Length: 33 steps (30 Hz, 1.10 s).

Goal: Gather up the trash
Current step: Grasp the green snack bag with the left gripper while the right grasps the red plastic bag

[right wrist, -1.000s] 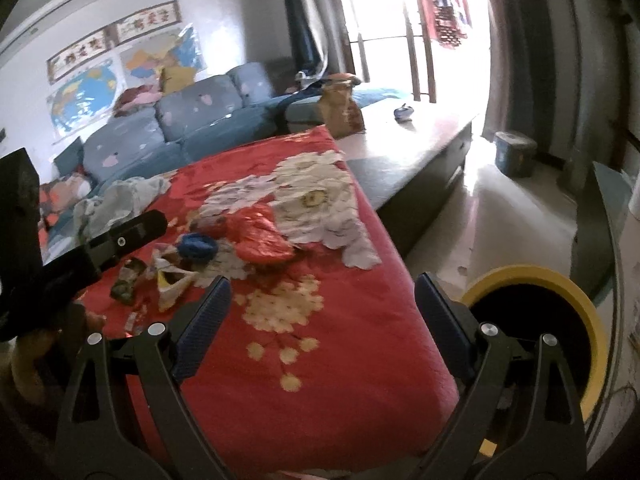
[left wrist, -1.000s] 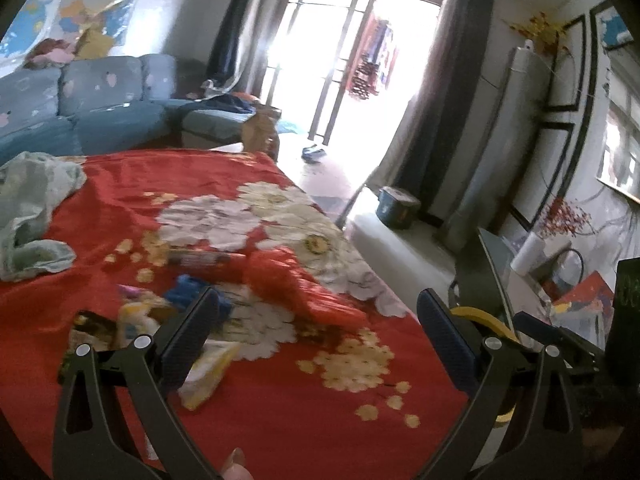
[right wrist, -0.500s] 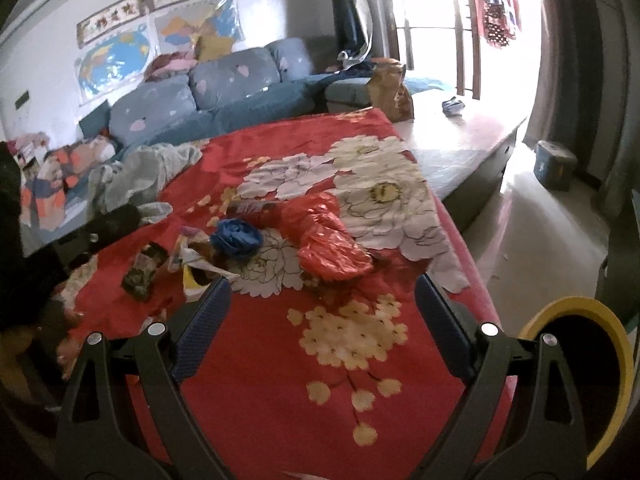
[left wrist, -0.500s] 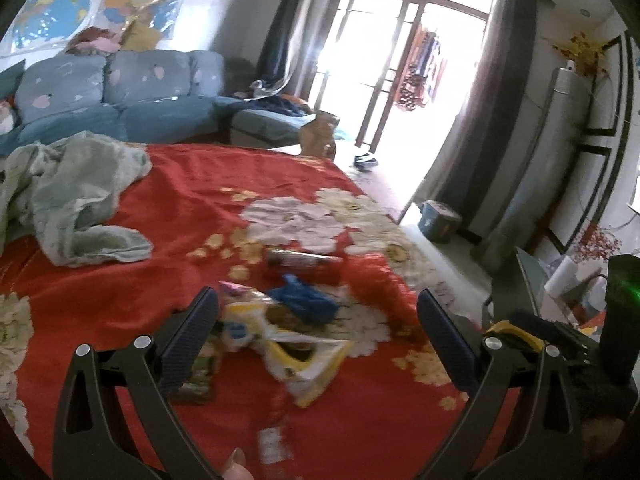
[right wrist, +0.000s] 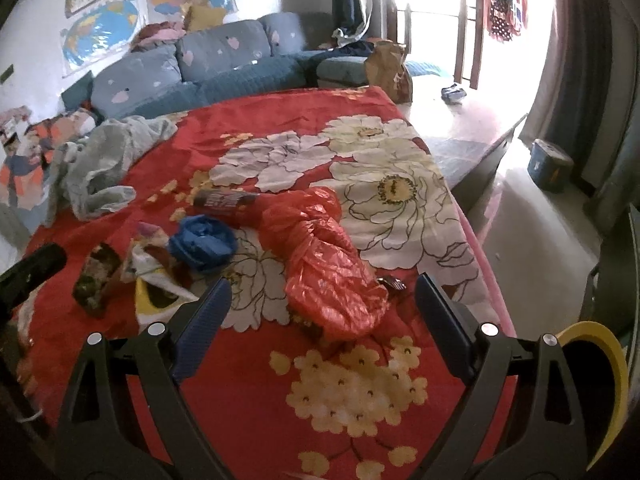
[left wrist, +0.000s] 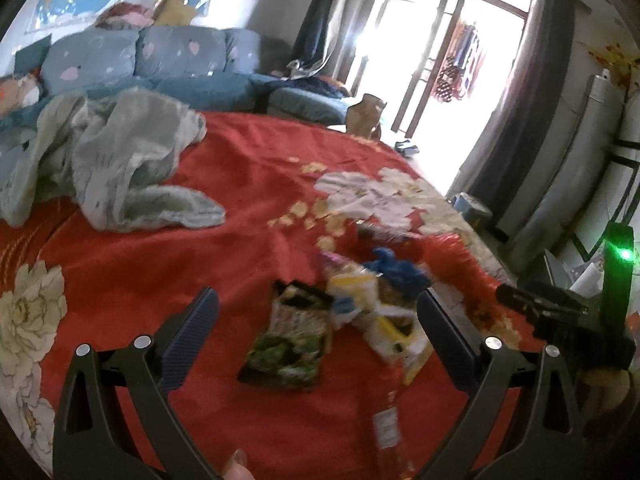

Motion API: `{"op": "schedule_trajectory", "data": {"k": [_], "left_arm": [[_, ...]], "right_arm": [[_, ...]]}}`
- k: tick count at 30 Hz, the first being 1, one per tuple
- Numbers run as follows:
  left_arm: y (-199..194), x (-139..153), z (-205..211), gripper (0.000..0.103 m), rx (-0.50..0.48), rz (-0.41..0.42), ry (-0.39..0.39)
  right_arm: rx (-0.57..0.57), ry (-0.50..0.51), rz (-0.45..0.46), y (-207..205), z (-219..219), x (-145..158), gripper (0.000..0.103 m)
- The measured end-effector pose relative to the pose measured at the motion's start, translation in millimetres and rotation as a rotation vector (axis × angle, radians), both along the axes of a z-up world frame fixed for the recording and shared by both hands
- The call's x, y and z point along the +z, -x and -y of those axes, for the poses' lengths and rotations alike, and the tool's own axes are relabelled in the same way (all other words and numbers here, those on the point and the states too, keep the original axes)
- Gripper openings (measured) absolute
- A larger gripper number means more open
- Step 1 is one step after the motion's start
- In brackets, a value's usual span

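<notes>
Trash lies on a red flowered bedspread (left wrist: pixel 160 264). In the left wrist view a green snack wrapper (left wrist: pixel 290 336) lies between the fingers of my open left gripper (left wrist: pixel 318 332), with a yellow-white wrapper (left wrist: pixel 384 316) and a blue crumpled bag (left wrist: pixel 400 272) beyond. In the right wrist view my open right gripper (right wrist: pixel 320 316) hovers just before a crumpled red plastic bag (right wrist: pixel 324 264); the blue bag (right wrist: pixel 204 242), a dark tube wrapper (right wrist: pixel 224 200) and the wrappers (right wrist: pixel 148 276) lie to its left. Both grippers are empty.
A pale green cloth (left wrist: pixel 120 160) lies at the bed's far left. A yellow-rimmed bin (right wrist: pixel 592 384) stands by the bed's right edge. A blue sofa (right wrist: pixel 208 64) is behind. A small transparent wrapper (left wrist: pixel 386 426) lies near me.
The left gripper has swung left and come closer over the wrappers. The right gripper has moved forward and left toward the red bag; the bin has slid to the view's right edge.
</notes>
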<state>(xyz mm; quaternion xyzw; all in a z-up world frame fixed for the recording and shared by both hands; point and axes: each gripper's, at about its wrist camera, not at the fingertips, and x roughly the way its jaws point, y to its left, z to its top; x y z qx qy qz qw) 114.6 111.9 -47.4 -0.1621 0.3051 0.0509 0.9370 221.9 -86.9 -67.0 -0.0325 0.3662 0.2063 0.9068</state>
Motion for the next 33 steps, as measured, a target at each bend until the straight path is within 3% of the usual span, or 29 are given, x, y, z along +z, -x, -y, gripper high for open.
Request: {"op": "schedule_trajectory", "data": {"k": [5,7,8,12,17,18,21,33], "left_arm": [[-3,-21,-14,0.095,-0.004,-0.066,0.052],[-5,-27,-16,0.078,-0.013,-0.083,0.080],[-5,-31,-18,0.076,-0.016,-0.096,0.095],[-5,-43,-19,0.063,-0.039,-0.132,0.155],[-7,-50,-13,0.045,-0.060,-0.165,0.152],[-7,-50,-12,0.039,-0.068,-0.165,0.150],[-6,-47,-14,0.032,-0.080,-0.155,0.154],[6,-8,-13,0.029,-0.077,-0.037,0.146]], "right_arm": [[-0.002,0.033,0.003,-9,-8,-5,0.081],[-0.001,0.043,0.002,-13,-11,-7,0.074],[-0.003,0.050,-0.003,-15,-12,-10,0.072],[-0.006,0.062,-0.032,-22,-12,-19,0.050],[-0.008,0.036,-0.042,-21,-7,-23,0.024],[-0.006,0.025,-0.041,-21,-6,-22,0.022],[-0.002,-0.016,-0.028,-16,-1,-16,0.019],[0.016,-0.128,0.013,6,18,20,0.019]]}}
